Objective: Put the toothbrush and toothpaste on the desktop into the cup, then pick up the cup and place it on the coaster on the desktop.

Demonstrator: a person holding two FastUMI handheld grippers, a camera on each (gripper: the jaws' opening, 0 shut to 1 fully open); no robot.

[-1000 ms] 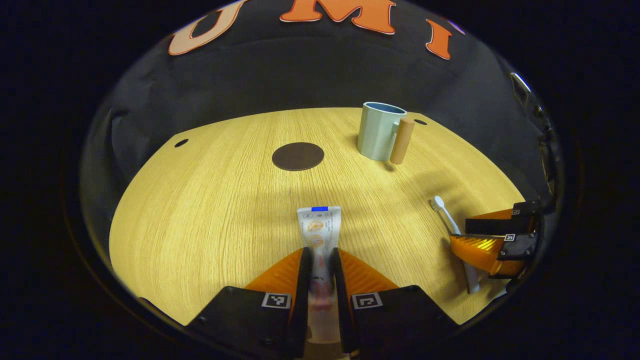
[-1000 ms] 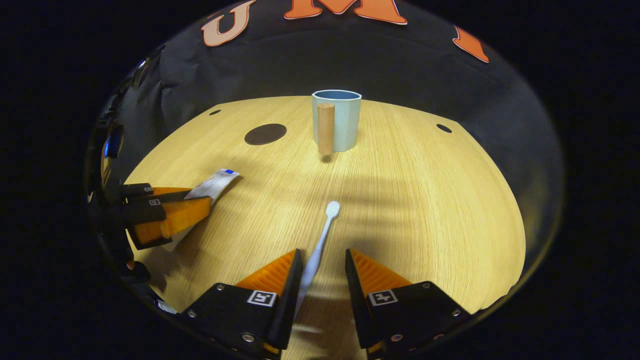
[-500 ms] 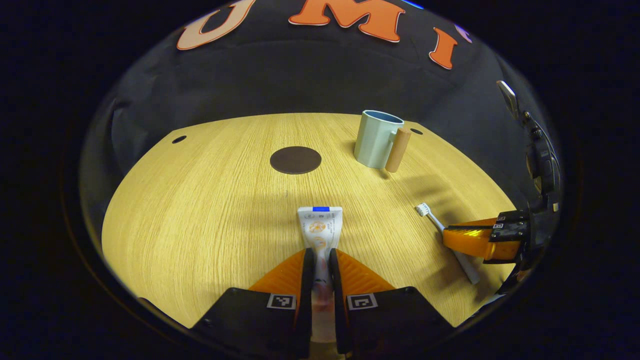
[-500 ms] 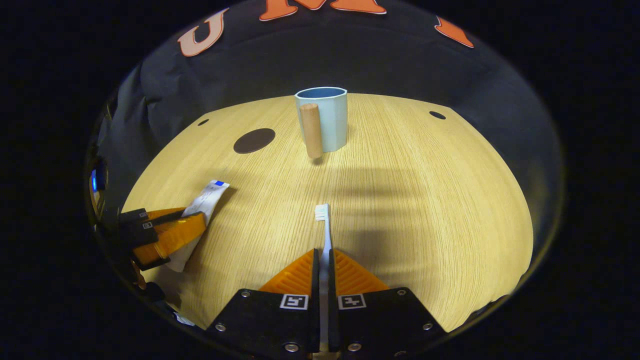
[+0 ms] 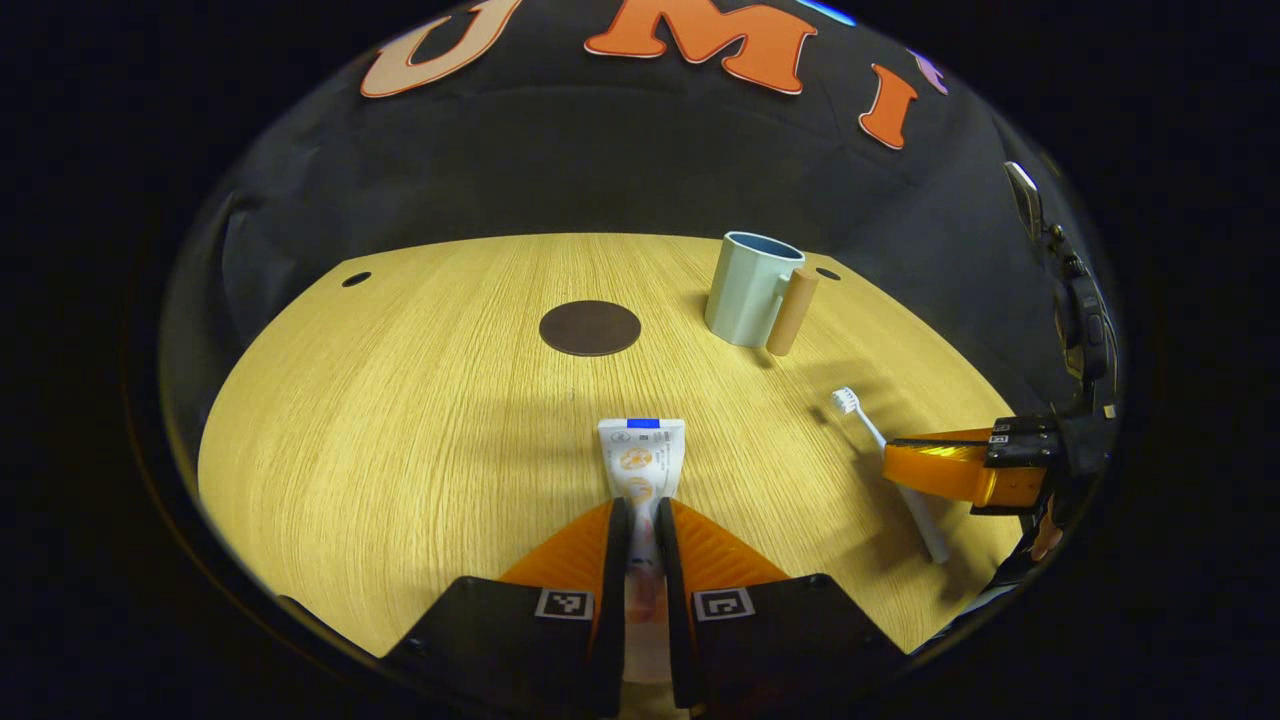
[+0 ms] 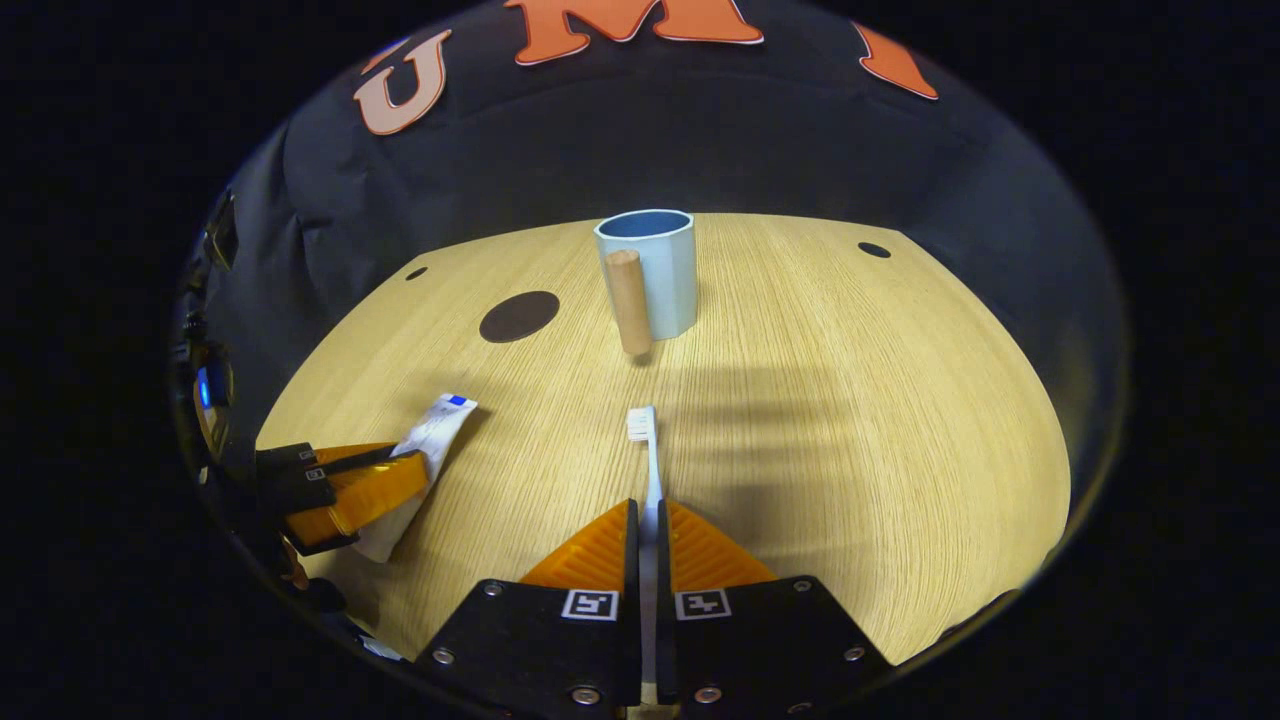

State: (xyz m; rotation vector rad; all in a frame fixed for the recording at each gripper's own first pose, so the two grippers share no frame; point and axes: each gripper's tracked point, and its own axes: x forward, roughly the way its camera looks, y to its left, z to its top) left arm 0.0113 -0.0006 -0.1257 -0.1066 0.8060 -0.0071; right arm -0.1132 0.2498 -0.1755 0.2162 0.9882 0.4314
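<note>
Left gripper view, near: left claw (image 5: pixel 641 515) closed on the toothpaste (image 5: pixel 641 460), both fingers pressing the tube's sides; the flat crimped end with its blue band points toward the cup (image 5: pixel 748 288). Cannot tell whether the tube rests on the worktop (image 5: pixel 400 420) or hangs just above it.

Same view, to the cup's near right: right claw (image 5: pixel 900 468) closed on the toothbrush (image 5: pixel 872 432), bristle head aimed roughly at the cup, tail of the handle sticking out behind the fingers.

Right gripper view, near: right claw (image 6: pixel 648 520) clamped on the toothbrush (image 6: pixel 648 455) handle, fingers nearly touching. Bristle head points straight at the cup (image 6: pixel 652 270), well short of it.

Same view, near-left of the cup: left claw (image 6: pixel 400 468) gripping the toothpaste (image 6: pixel 432 440), tube angled up toward the cup.

Mid-distance: cup stands upright on the worktop (image 6: pixel 850 400), pale blue, darker inside, with a wooden peg handle (image 6: pixel 629 302) on the side facing the right claw. Nothing visible inside it from these angles.

Beside the cup, to its left in both views: the coaster (image 5: pixel 590 327), a dark round disc lying flat, apart from the cup, bare on top. Also seen in right gripper view (image 6: pixel 519 316).

Far: small dark holes in the worktop near its back edge, behind the cup.
</note>
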